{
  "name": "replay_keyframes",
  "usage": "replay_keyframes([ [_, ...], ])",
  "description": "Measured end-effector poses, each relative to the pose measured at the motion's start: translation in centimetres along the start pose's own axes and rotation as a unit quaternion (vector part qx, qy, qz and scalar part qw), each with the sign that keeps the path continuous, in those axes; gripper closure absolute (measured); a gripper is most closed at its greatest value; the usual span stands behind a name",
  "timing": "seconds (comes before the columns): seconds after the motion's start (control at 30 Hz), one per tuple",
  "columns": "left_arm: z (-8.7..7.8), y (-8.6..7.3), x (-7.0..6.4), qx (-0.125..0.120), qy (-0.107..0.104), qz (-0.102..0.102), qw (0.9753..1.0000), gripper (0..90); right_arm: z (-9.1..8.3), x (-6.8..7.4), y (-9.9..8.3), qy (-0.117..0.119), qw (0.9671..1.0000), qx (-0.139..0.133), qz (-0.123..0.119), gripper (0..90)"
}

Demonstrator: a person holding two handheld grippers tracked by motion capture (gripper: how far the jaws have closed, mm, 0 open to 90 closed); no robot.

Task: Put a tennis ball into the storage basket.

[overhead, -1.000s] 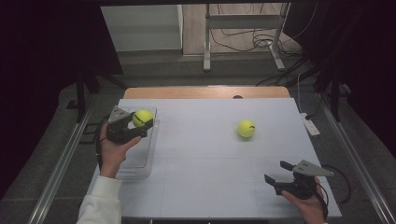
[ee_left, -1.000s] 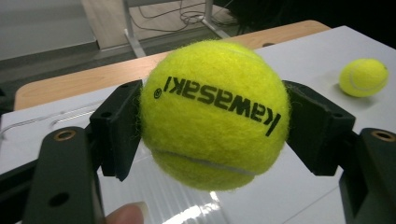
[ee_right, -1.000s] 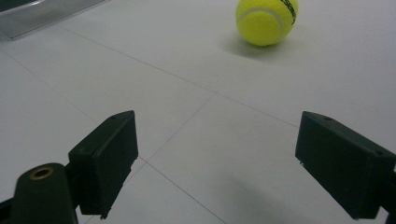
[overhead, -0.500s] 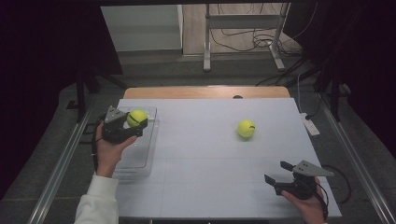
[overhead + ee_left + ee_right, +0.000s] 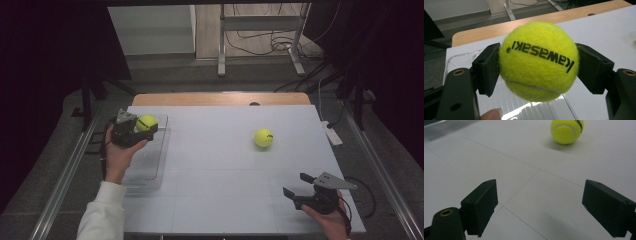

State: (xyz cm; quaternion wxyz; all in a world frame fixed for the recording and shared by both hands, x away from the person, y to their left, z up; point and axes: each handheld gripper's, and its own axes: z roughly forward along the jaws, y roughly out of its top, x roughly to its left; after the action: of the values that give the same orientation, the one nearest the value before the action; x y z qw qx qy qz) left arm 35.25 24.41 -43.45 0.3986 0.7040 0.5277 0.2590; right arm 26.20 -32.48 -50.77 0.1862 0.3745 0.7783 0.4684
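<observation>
The right claw (image 5: 299, 186) rests open on the near right part of the white counter (image 5: 215, 165), its jaws spread wide with nothing between them. Farther off on the left, the left claw (image 5: 145, 126) grips a yellow tennis ball (image 5: 537, 60) printed "kawasaki" in black, holding it above a clear plastic tray (image 5: 150, 165). Beyond, a second tennis ball (image 5: 263, 137) lies alone on the counter.

right tool (image 5: 537, 207): jaws wide apart, nothing between | ball (image 5: 567, 130): yellow, far right, resting on counter (image 5: 499, 152), well apart from tool | counter: white, thin seam lines
</observation>
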Motion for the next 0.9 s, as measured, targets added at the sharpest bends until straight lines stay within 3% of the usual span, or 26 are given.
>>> replay_keyframes([
  [0.9,1.2,-0.3,2.5,0.043,0.025,-0.025,0.9984,26.9,0.1,0.0,-0.1,0.001,1.0,0.001,0.004,13.4],
])
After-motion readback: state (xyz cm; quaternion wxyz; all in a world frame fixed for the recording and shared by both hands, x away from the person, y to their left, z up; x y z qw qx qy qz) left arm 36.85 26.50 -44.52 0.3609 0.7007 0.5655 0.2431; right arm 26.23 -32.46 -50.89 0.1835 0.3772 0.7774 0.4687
